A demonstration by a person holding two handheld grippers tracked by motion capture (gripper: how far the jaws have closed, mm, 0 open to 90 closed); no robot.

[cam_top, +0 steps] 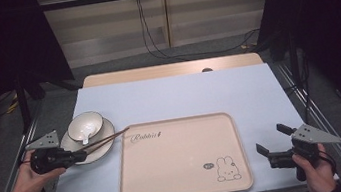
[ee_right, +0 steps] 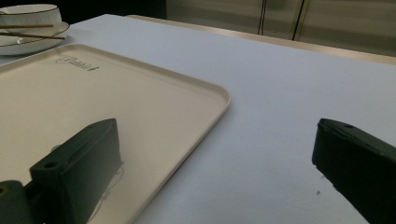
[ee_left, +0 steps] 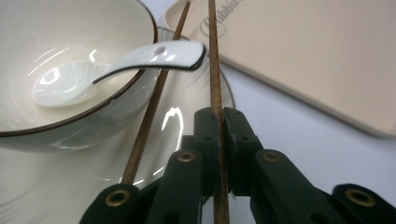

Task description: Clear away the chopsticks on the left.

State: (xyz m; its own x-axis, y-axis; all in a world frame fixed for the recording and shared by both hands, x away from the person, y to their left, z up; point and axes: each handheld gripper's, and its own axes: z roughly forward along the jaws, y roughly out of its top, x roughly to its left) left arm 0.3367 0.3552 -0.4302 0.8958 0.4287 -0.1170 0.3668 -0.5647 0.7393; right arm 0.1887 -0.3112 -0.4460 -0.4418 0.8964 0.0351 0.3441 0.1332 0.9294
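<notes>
A white bowl [cam_top: 84, 124] with a white spoon [cam_top: 84, 134] in it stands on a white plate [cam_top: 70, 140] at the table's left. Two brown chopsticks [cam_top: 108, 137] lie across the plate, tips over the tray's corner. My left gripper [cam_top: 82, 156] is shut on one chopstick [ee_left: 215, 84]; the other chopstick [ee_left: 149, 116] lies loose beside it, under the spoon's handle [ee_left: 173, 52]. The bowl [ee_left: 70, 112] is just left of the jaws. My right gripper [cam_top: 271, 139] stands open at the tray's right edge, nothing between its fingers [ee_right: 79, 168].
A beige tray [cam_top: 184, 175] with a rabbit drawing and the word "Rabbit" lies in the middle of the pale blue table [cam_top: 208, 90]. The tray [ee_right: 116, 93] spreads ahead and left of the right gripper. Cables hang at the back wall.
</notes>
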